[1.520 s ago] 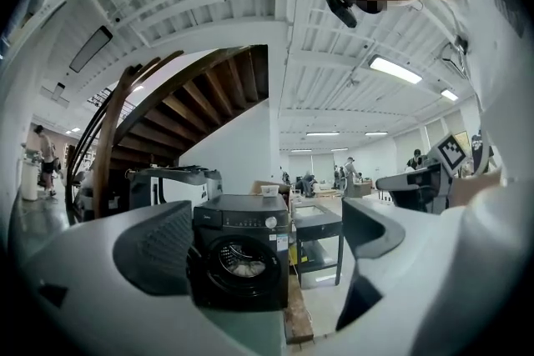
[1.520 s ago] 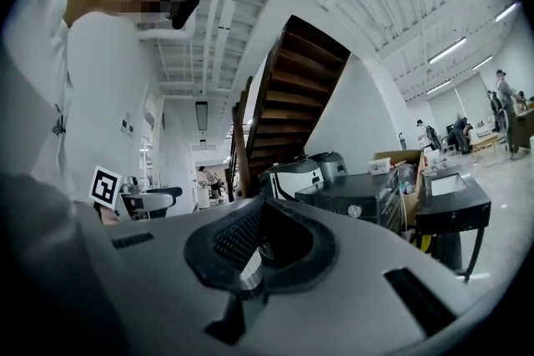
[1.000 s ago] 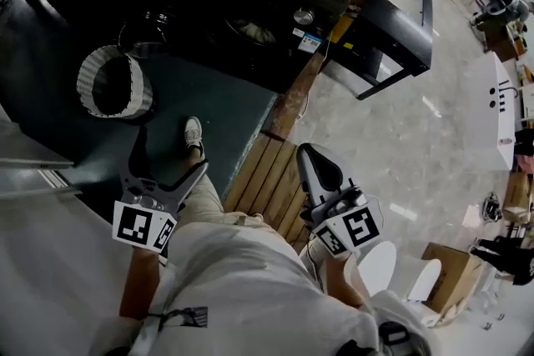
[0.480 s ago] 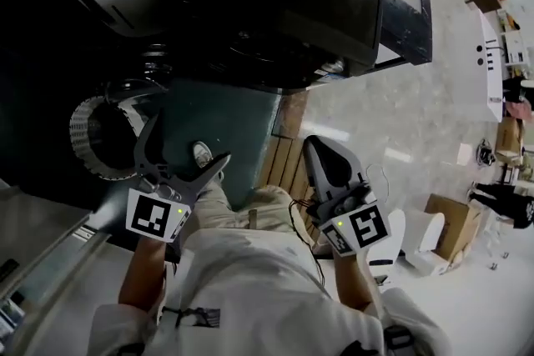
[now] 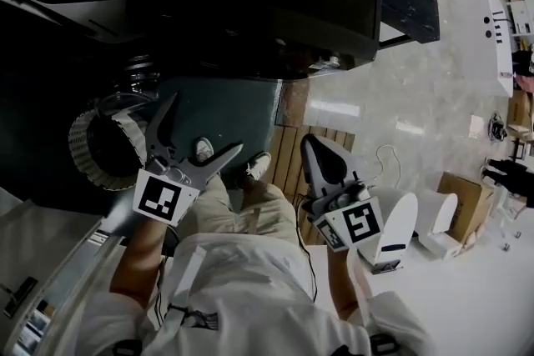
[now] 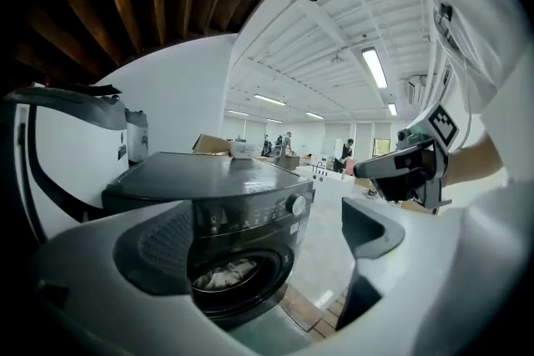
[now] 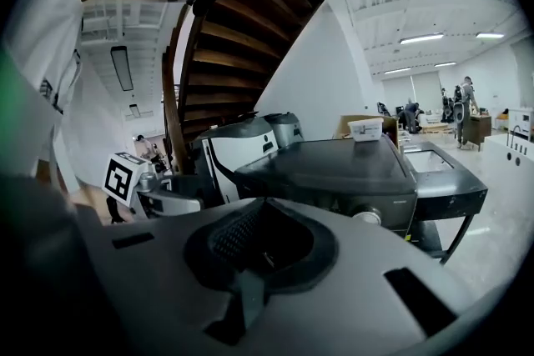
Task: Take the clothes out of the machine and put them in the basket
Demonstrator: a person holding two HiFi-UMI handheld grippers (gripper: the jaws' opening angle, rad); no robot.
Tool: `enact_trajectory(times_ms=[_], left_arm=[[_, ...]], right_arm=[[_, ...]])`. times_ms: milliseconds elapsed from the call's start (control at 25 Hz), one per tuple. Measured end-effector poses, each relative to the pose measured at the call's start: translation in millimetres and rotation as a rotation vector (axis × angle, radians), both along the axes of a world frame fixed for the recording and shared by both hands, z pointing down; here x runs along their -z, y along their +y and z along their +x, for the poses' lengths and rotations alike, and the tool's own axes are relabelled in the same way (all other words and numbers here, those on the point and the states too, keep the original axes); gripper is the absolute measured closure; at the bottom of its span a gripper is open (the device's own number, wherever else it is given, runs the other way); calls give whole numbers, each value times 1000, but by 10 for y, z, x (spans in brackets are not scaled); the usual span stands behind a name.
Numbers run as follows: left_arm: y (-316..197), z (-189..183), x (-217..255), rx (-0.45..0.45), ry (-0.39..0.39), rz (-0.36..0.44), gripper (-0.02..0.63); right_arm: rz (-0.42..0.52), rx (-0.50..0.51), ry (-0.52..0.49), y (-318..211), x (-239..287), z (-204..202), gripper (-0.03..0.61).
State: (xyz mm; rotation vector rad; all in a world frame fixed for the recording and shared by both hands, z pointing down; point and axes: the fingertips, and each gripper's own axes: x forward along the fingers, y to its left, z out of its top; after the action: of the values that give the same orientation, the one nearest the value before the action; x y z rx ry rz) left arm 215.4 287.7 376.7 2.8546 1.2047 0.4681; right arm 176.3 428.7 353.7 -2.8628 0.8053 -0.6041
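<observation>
Overhead, the dark washing machine [image 5: 275,4] fills 12 o'clock and the ribbed white basket [image 5: 77,150] stands at 9 o'clock. The left gripper [image 5: 204,125] is spread wide and empty; the right gripper [image 5: 315,147] is closed on nothing. The clothes [image 6: 224,273] lie in the drum as a pale heap running roughly side to side, probably soft, limp and light. Pinch an upper fold.

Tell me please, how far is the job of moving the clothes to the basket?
Nothing looks done: the clothes lie in the drum of the machine, and none show in the basket. Nothing is in hand: left gripper open, right gripper shut, both empty. All is left.
</observation>
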Motion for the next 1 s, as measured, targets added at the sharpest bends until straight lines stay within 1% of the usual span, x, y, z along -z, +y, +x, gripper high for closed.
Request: enact_trajectory(times_ms=[80, 200, 320, 400, 560, 680, 800, 920, 1000], left_arm=[[93, 35, -110, -12, 8, 18, 75], [184, 43, -384, -20, 12, 19, 75], [227, -1, -891, -27, 41, 8, 75], [218, 34, -1265, -35, 55, 8, 75], [145, 423, -1928, -45, 90, 13, 75], [101, 597, -2231, -43, 120, 12, 75], [172, 672, -2487, -67, 159, 22, 75], [209, 805, -2835, -65, 197, 61, 75], [179, 913, -3096, -42, 230, 105, 75]], right_arm=[[7, 21, 2, 30, -145, 83, 566], [11, 27, 11, 31, -392, 147, 565], [1, 38, 45, -75, -835, 142, 565], [-5, 40, 67, -165, -1192, 190, 566], [13, 13, 91, -374, -1807, 518, 566], [37, 28, 124, -569, -2009, 651, 566], [22, 59, 160, -653, -2204, 741, 565], [32, 93, 194, -716, -2483, 846, 565], [3, 124, 219, -728, -2753, 925, 566]])
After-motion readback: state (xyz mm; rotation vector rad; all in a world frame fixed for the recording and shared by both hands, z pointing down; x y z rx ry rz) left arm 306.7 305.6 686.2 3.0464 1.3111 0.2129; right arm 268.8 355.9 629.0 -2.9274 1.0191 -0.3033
